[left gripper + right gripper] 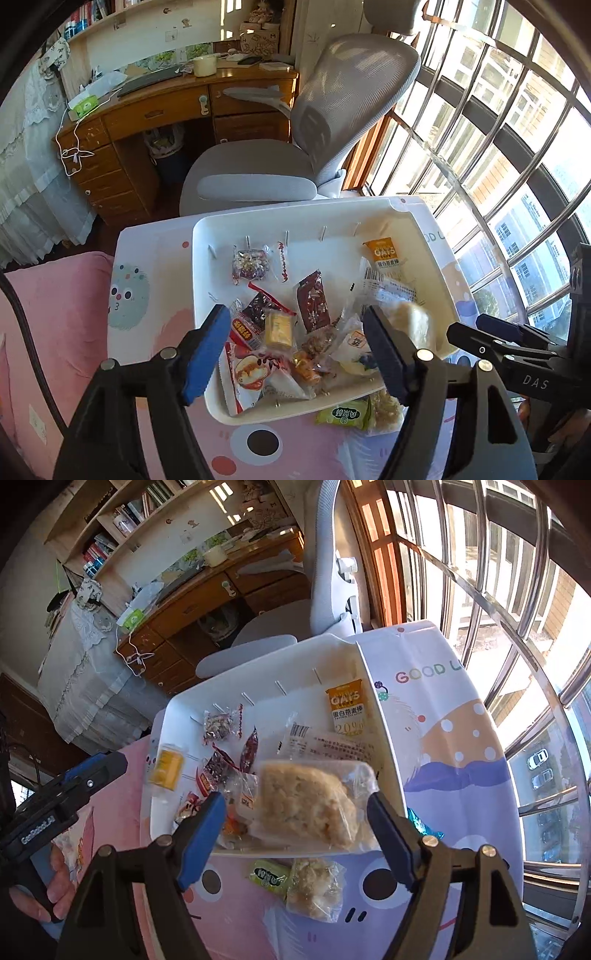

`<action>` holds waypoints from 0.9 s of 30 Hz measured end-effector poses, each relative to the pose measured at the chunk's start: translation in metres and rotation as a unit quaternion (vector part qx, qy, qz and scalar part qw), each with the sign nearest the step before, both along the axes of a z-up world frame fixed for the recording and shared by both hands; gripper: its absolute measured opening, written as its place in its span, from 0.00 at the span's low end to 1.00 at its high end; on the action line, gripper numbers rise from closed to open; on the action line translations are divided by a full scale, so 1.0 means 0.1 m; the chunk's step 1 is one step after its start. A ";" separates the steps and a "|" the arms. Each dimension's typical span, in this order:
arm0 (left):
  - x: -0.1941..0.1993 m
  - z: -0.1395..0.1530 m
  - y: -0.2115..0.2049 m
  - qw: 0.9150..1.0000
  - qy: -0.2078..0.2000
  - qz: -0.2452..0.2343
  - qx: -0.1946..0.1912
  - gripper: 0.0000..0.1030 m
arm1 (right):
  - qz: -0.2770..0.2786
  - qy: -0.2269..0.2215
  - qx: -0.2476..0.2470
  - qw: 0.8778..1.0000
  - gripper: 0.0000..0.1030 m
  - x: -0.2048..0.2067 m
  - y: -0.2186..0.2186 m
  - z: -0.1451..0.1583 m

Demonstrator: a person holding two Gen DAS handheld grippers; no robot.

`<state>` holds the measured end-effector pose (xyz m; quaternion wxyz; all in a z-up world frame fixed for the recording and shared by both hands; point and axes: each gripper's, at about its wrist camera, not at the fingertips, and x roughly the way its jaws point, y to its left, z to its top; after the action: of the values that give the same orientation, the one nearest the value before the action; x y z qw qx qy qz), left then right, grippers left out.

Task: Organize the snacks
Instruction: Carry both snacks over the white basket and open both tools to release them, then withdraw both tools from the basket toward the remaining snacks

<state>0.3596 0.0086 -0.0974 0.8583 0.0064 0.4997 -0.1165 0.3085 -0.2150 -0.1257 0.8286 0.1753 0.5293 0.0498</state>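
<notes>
A white tray (295,221) (295,664) sits on a cartoon tablecloth and holds several wrapped snacks. My left gripper (295,350) hangs open over the tray's near side, above a yellow snack (279,328) and red packets, touching none of them. My right gripper (295,830) is open above a large puffed rice cake (306,805) in clear wrap. The cake lies at the tray's near right corner, and the pads stand clear of it. In the left wrist view the rice cake (410,321) looks blurred. An orange oat bar (380,254) (345,705) lies at the far right.
On the cloth just in front of the tray lie a green packet (269,878) and a pale puffed snack (314,890). A blue foil wrapper (421,823) peeks out by the tray's right wall. A grey office chair (332,122) and a wooden desk (166,107) stand beyond, with a barred window (498,147) on the right.
</notes>
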 end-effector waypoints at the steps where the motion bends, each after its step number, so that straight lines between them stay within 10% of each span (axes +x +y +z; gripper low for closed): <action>1: 0.00 -0.02 -0.01 1.000 0.006 -0.002 0.003 0.71 | -0.003 0.004 0.001 1.000 0.78 -0.01 0.00 -0.03; 27: -0.66 -0.16 -0.07 0.997 0.062 0.035 -0.025 0.76 | -0.046 0.028 -0.012 0.998 0.79 -0.75 -0.42 -0.16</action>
<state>0.2936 0.0016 -0.1136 0.8293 -0.0395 0.5485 -0.0991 0.2339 -0.2566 -0.1419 0.8168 0.1911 0.5443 0.0006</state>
